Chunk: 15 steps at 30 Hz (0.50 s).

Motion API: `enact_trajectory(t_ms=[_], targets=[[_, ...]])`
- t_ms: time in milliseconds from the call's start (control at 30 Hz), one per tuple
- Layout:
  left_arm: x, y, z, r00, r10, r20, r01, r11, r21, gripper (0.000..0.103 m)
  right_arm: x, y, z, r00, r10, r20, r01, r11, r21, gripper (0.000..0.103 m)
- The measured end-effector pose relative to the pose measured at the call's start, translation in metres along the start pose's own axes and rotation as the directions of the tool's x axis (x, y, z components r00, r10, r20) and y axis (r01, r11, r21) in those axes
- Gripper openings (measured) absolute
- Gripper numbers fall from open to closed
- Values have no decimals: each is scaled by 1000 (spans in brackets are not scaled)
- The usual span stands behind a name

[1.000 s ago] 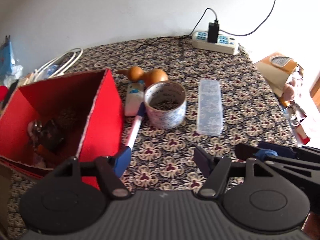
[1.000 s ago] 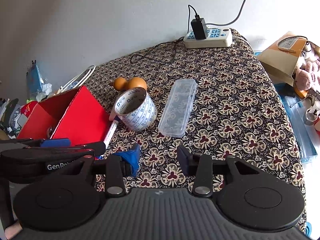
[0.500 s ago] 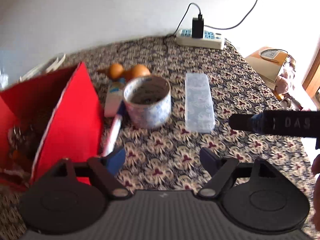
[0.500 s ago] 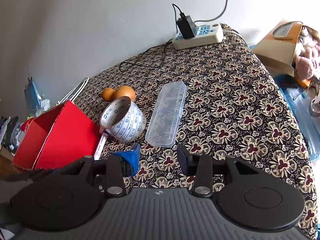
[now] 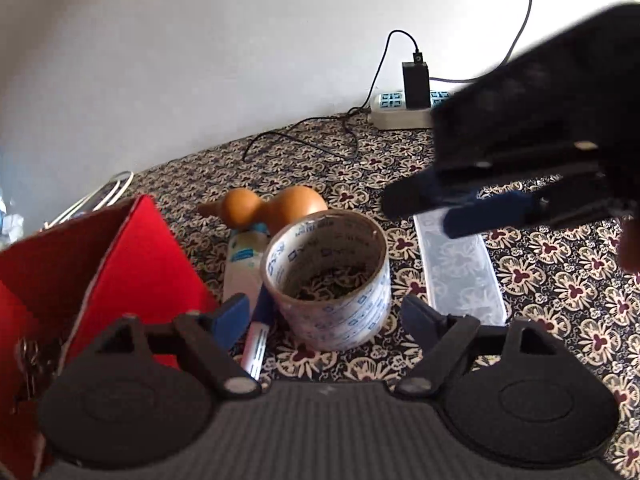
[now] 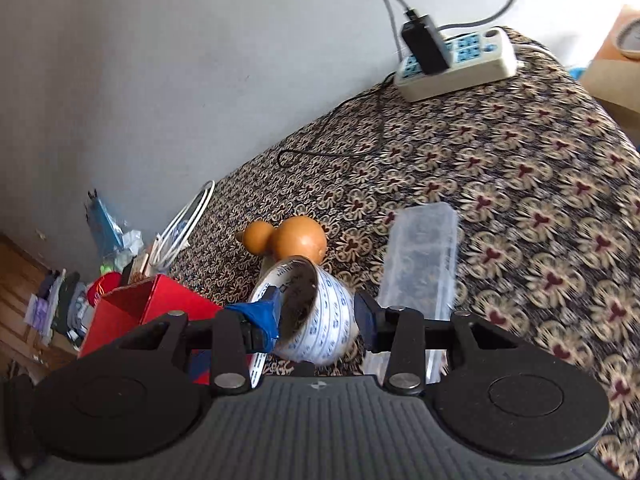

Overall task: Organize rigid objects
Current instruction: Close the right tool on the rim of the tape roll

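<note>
Patterned cloth (image 5: pixel 560 264) under a white wall, power strip (image 5: pixel 400 114) at the back.

Left wrist view: your left gripper (image 5: pixel 322 314) has its jaws opening, already wide, nothing pinched. Tape roll (image 5: pixel 326 280) stands upright at frame centre, just ahead of the tips and between their lines, pads not touching it. Marker (image 5: pixel 258 338) and a white tube (image 5: pixel 242 264) lie left of the roll, against the red box (image 5: pixel 132 264) at lower left. Gourd (image 5: pixel 272 206) sits behind the roll, clear case (image 5: pixel 460 276) to its right. Your right gripper (image 5: pixel 448 208) comes in blurred from upper right, over the case's far end.

Right wrist view: right gripper (image 6: pixel 316 316) is spread with nothing pinched. Roll (image 6: pixel 316 316) shows between the tips at bottom centre, but that looks like line of sight only; contact I can't tell. Case (image 6: pixel 424 264) is to the right, gourd (image 6: pixel 296 240) above, box (image 6: pixel 144 308) at lower left.

Progress: early to middle, I'd say. Box holds some small items, too dark to name. Roll, marker, tube, gourd and case are all out on the cloth, yet to be put away. Roll looks like your next pick.
</note>
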<state>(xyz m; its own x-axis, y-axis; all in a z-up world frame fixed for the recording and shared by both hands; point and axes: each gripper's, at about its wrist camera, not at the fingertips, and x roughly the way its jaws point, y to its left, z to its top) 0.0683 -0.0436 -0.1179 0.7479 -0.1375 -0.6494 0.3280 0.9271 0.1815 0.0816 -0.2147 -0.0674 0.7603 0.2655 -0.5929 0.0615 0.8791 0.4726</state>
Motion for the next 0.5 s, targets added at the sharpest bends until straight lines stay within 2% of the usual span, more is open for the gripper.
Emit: enact_trajectory(t_ms=[200, 400, 500], targets=[[21, 5, -1, 1000, -13, -5, 13, 1000, -23, 87, 35, 6, 8, 998, -47, -29, 45, 996, -73, 26], [35, 2, -2, 1000, -17, -7, 17, 1000, 9, 87, 62, 3, 6, 995, -62, -79, 57, 996, -68, 26], [38, 1, -4, 1000, -27, -16, 27, 999, 23, 85, 66, -2, 3, 994, -66, -90, 62, 997, -50, 22]])
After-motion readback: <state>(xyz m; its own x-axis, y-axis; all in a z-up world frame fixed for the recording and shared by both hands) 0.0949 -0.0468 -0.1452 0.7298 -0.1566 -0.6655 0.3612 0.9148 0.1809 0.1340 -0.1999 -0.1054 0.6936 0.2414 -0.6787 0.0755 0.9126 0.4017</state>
